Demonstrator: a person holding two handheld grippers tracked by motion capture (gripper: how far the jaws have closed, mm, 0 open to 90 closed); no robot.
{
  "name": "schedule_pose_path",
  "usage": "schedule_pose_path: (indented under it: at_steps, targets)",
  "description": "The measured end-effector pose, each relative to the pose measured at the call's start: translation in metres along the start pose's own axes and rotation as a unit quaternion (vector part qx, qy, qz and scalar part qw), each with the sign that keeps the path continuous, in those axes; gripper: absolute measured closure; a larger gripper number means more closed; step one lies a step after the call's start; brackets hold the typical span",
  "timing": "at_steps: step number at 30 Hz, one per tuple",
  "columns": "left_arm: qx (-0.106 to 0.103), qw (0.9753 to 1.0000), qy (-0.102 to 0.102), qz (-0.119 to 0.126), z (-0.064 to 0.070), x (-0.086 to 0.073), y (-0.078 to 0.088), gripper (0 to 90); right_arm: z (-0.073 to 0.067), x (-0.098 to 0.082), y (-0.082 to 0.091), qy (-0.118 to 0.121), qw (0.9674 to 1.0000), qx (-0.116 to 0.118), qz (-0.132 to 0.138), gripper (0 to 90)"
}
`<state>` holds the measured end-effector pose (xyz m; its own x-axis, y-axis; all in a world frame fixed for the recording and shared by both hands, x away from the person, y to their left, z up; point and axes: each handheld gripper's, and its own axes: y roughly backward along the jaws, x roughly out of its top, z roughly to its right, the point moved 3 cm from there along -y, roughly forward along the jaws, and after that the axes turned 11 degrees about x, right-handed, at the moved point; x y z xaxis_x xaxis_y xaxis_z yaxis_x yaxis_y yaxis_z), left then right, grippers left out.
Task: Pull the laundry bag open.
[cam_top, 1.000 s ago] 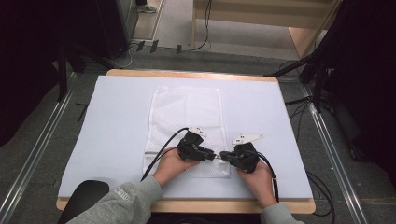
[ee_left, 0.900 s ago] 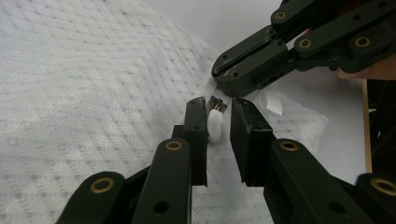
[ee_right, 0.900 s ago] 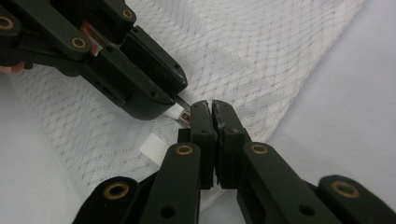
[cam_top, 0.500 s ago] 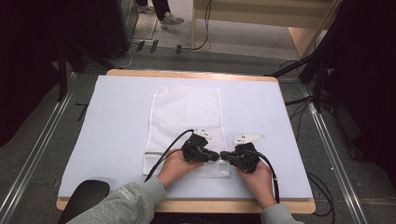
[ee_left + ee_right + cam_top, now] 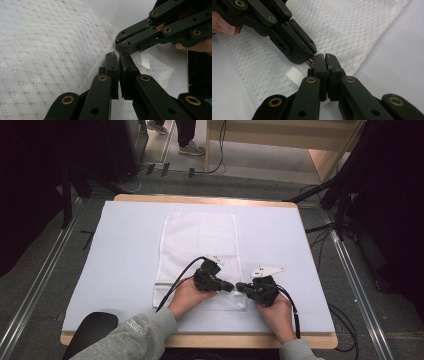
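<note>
Since the earlier frame your left gripper (image 5: 231, 287) has been closing; now its jaws are pinching the white mesh bag (image 5: 200, 240) at its near edge (zipper end, likely), tip to tip with your right gripper (image 5: 240, 287), likewise clamping mesh. Next, you're likely pulling the zipper open, gently.

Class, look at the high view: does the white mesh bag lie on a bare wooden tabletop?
No, the white mesh bag lies on a pale blue sheet that covers the table, whose wood shows at the edges.

Grey sleeve (image 5: 135, 340); black fingers (image 5: 112, 72) with brass rivets.
</note>
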<state>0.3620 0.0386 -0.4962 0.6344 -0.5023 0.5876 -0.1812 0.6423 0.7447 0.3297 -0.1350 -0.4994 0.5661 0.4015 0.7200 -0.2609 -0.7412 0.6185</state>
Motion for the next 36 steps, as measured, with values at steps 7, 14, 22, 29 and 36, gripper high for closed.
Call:
schedule_pose_path:
  at_steps: [7, 14, 22, 29, 36]
  targets:
    - [0.001, 0.9999, 0.006, -0.011, -0.004, 0.001, 0.004, 88.2, 0.000, -0.001, 0.000, 0.008, 1.0000, -0.003, 0.000, 90.0]
    - [-0.005, 0.9997, 0.008, -0.022, -0.007, -0.001, 0.009, 88.2, 0.001, -0.002, 0.001, 0.003, 1.0000, 0.002, 0.003, 90.0]
    - [-0.002, 0.9995, 0.003, -0.030, -0.008, -0.002, 0.012, 88.2, 0.001, -0.002, 0.002, 0.007, 1.0000, 0.000, 0.001, 90.0]
    - [-0.005, 0.9993, 0.000, -0.037, -0.011, -0.004, 0.016, 88.2, 0.002, -0.003, 0.002, 0.005, 1.0000, 0.002, 0.006, 90.0]
    - [-0.005, 0.9992, 0.002, -0.039, -0.012, -0.006, 0.020, 88.2, 0.002, -0.003, 0.002, 0.008, 0.9999, 0.003, 0.005, 90.0]
